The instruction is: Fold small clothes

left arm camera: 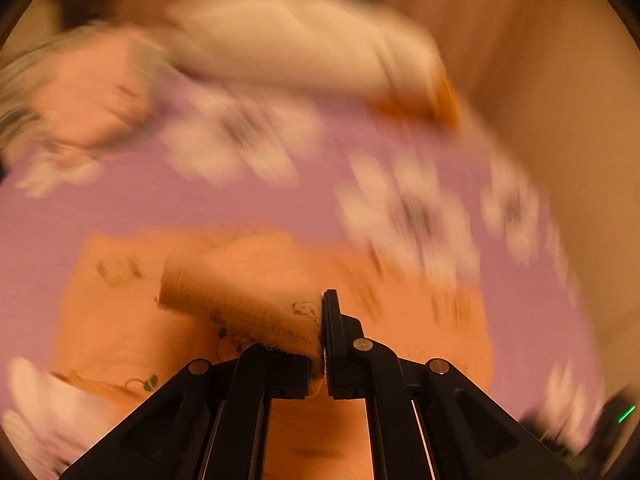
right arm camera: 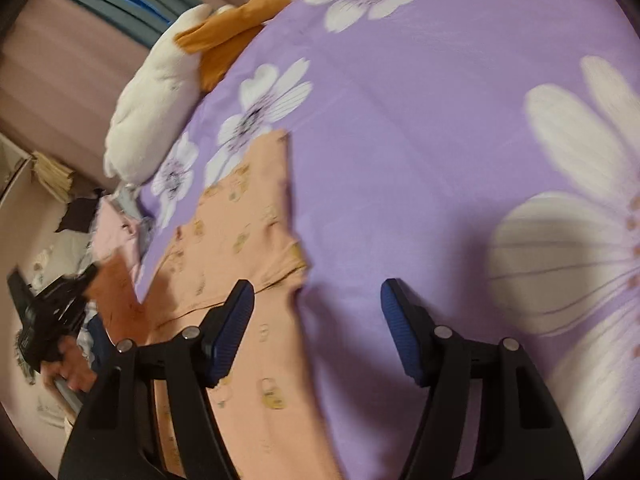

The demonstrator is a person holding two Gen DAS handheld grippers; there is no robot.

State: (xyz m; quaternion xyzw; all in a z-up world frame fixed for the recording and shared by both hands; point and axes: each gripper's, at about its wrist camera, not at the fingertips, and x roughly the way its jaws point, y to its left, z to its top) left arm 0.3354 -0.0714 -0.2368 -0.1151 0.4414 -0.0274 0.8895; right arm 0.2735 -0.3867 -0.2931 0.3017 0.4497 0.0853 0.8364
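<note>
The left wrist view looks forward and down, close over the orange garment (left arm camera: 132,320) on the purple floral bedsheet (left arm camera: 180,200) (heavily blurred). The right wrist view looks steeply down at the same bedsheet (right arm camera: 400,120), close. Both share the garment (right arm camera: 248,216) and the white plush toy (left arm camera: 288,48) (right arm camera: 152,100).

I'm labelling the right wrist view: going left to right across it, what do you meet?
Left gripper shut on a corner of the orange garment → white plush toy → orange garment → open right gripper → purple flowered bedsheet.
</note>
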